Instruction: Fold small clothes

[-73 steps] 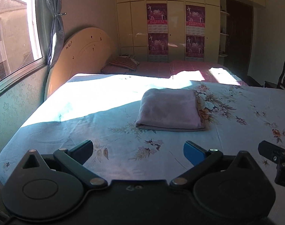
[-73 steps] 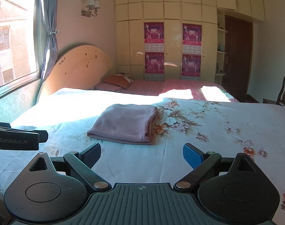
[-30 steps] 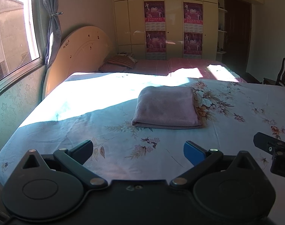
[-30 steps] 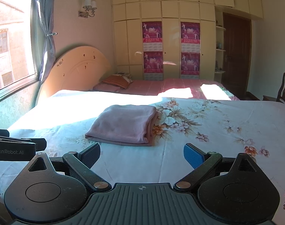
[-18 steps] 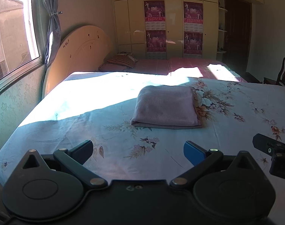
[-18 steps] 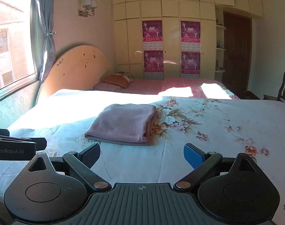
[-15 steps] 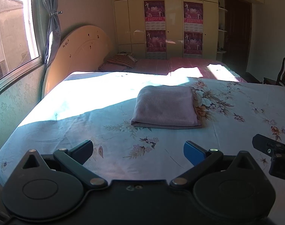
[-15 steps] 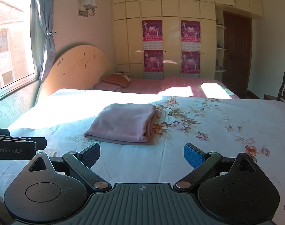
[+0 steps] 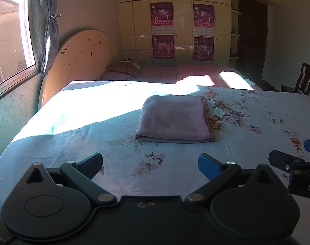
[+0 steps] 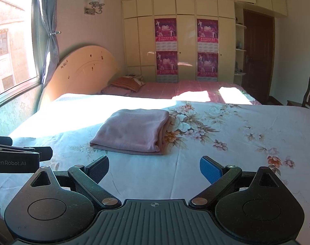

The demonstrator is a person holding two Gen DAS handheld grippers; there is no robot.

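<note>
Presently, left wrist view. Item: left gripper (image 9: 150, 162), jaws spread wide, nothing between them, held low over the near part of the bed (image 9: 73, 126). Item: pink cloth (image 9: 173, 119), folded into a neat rectangle, lying flat mid-bed on the floral sheet, well apart from the gripper, rolled fold edge toward the camera. Item: right gripper (image 9: 293, 159), part seen at the right edge, beside the left one.

Right wrist view. Item: right gripper (image 10: 154, 168), jaws likewise parted and empty, also short of the cloth (image 10: 132, 131). Cloth sits ahead and slightly left, layered edges showing on its right side. Left gripper (image 10: 22, 155) visible at left edge.

Step, by judgement: folding appears complete; both tools stand off. Next move likely calls for either a further halving, pinching the near corners together, or no contact at all.
</note>
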